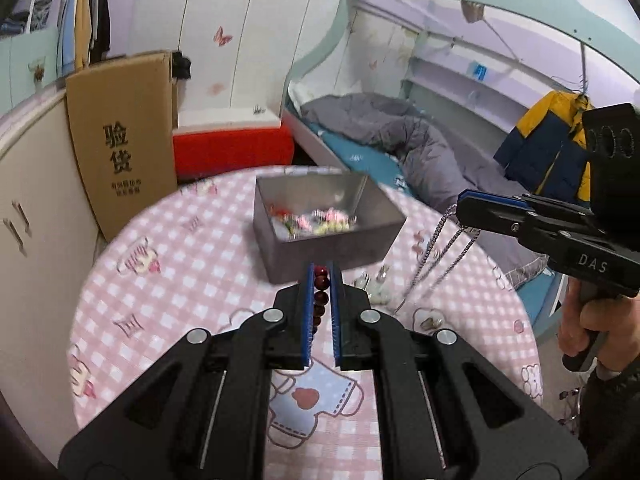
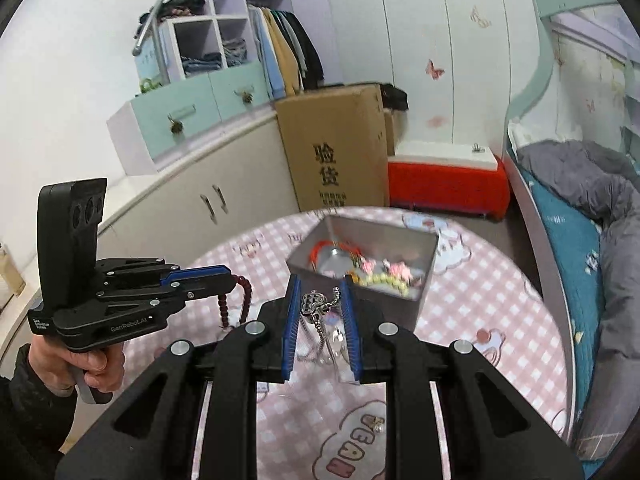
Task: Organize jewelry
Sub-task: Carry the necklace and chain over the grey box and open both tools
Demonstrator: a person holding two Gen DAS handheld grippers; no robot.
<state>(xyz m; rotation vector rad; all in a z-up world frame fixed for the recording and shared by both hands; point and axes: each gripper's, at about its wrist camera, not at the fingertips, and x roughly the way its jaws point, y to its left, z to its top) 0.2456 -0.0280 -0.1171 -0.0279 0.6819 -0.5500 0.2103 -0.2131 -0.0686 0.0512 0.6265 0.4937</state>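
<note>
A left hand-held gripper (image 1: 325, 280) clamps a string of dark red round beads (image 1: 320, 294) while the right hand-held gripper (image 2: 320, 300) pinches a silver link chain necklace (image 2: 314, 308), both raised above the pink checked surface (image 1: 192, 264), apparently bound for the open grey metal tin (image 1: 324, 216) of jewelry just ahead. Only the right wrist view shows the beads dangling in a loop; only the left shows small pale earrings (image 1: 376, 286) lying beside the tin.

A home bedroom: a bunk bed (image 1: 400, 148) with a grey quilt (image 1: 408, 136), an open wardrobe (image 2: 280, 48) of hanging clothes, butterfly stickers (image 2: 435, 69) on the wall.
</note>
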